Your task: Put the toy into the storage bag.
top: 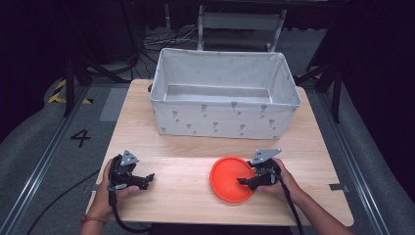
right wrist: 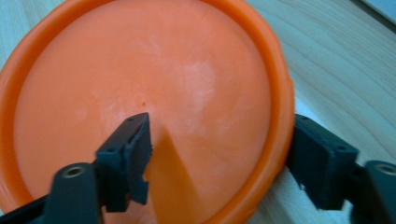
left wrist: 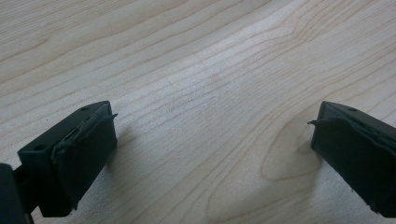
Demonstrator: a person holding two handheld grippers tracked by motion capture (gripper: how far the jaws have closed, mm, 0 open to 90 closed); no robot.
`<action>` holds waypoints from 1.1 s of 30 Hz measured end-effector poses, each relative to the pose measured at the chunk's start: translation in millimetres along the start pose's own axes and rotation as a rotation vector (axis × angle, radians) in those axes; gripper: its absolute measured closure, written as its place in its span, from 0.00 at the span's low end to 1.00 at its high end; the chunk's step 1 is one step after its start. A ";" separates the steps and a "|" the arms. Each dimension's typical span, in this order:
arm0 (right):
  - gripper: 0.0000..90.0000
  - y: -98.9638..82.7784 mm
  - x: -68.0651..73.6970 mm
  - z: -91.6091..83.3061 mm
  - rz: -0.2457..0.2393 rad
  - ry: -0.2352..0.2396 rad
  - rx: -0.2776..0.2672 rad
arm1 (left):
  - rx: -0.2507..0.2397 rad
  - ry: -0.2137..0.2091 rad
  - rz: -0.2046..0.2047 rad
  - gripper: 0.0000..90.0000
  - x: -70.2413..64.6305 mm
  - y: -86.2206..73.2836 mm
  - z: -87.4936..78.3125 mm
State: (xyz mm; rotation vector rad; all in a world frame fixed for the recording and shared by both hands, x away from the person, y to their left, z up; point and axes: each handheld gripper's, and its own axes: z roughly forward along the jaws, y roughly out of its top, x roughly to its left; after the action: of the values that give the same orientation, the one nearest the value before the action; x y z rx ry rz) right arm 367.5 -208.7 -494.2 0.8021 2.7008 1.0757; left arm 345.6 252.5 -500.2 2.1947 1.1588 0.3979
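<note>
Grasp step: right gripper (right wrist: pixel 219 158) fingers straddle orange plate (top: pixel 232 179) rim, not pinching; left gripper (left wrist: pixel 210 154) open, idle. Next: close, lift toward bin (top: pixel 225 117).

Plate (top: pixel 231 179): bright orange, plain, w/ paler whitish scuffs near its centre (right gripper view). Table (top: pixel 186 147): light wood, fine brown grain lines w/ oval knot rings. Fabric bin (top: pixel 224 93): white-grey cloth, small grey printed motifs in staggered rows, inside & out. Left gripper (top: pixel 149 176) & right gripper (top: pixel 241 181): black bodies & pads, each topped by a grey three-cornered plate; cables black. Floor (top: pixel 29 142): grey, w/ black "4" marking (top: pixel 80 137) & yellow-black hazard stripes (top: pixel 61 92) at left. Background: dark, near black. Wristband (top: pixel 92 220): orange-red.
</note>
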 end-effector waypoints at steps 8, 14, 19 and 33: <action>0.55 0.4 -6.9 -2.6 0.051 0.030 -0.014 | 0.001 -0.002 -0.002 0.01 -0.2 0.0 0.0; 0.73 -1.5 -15.1 -8.3 0.119 0.070 -0.053 | 0.001 -0.001 -0.002 0.01 -0.2 0.0 -0.1; 0.81 1.7 -15.8 -18.2 0.112 0.086 -0.079 | 0.001 -0.002 -0.003 0.01 -0.2 0.0 0.0; 0.91 24.8 6.2 -72.8 -0.075 0.067 -0.145 | 0.001 -0.001 -0.004 0.01 -0.3 0.0 -0.1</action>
State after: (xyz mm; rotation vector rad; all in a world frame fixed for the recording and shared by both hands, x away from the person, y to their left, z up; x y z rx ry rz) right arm 351.0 -234.4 -423.4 0.6469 2.6452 1.2843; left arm 345.4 252.3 -500.1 2.1929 1.1631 0.3952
